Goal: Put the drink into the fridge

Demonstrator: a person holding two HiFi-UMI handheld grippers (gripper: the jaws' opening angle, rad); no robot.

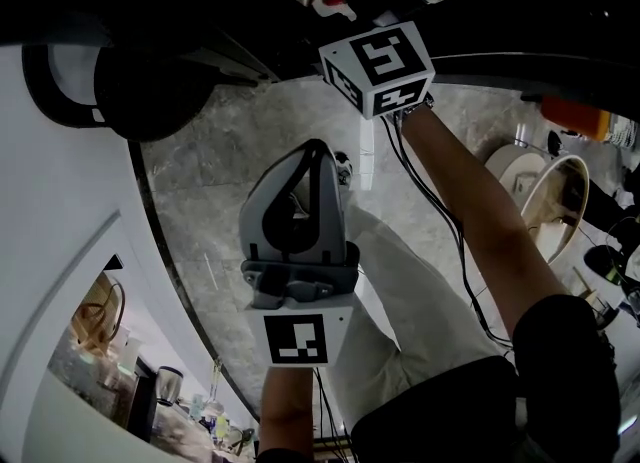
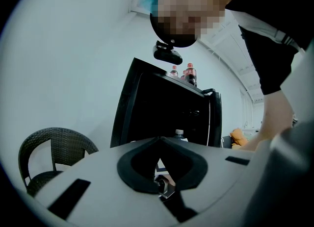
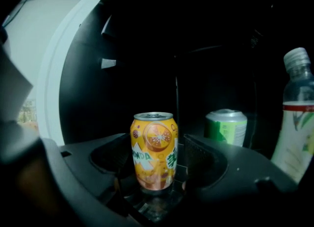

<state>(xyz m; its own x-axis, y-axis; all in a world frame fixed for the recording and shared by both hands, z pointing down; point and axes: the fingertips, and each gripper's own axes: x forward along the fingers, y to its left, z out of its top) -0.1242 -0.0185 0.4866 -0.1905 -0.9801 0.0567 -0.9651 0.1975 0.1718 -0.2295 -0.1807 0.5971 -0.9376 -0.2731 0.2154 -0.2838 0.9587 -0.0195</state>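
Note:
An orange soda can (image 3: 153, 151) stands upright on a dark shelf inside the black fridge (image 2: 162, 118). My right gripper (image 3: 156, 174) reaches into the fridge with one jaw on each side of the can. A thin dark strip shows between the can and the right pad (image 3: 194, 155), so I cannot make out whether the pads press on it. In the head view only that gripper's marker cube (image 1: 378, 66) shows, and its jaws are lost in the dark. My left gripper (image 1: 318, 146) hangs back over the grey floor, shut and empty; it also shows as the left gripper (image 2: 159, 140).
A green can (image 3: 225, 127) and a clear bottle (image 3: 298, 123) stand on the same shelf to the right. Cola bottles (image 2: 190, 74) sit on top of the fridge. A wicker chair (image 2: 49, 152) is left of it. The white fridge door (image 1: 60, 211) curves along the left.

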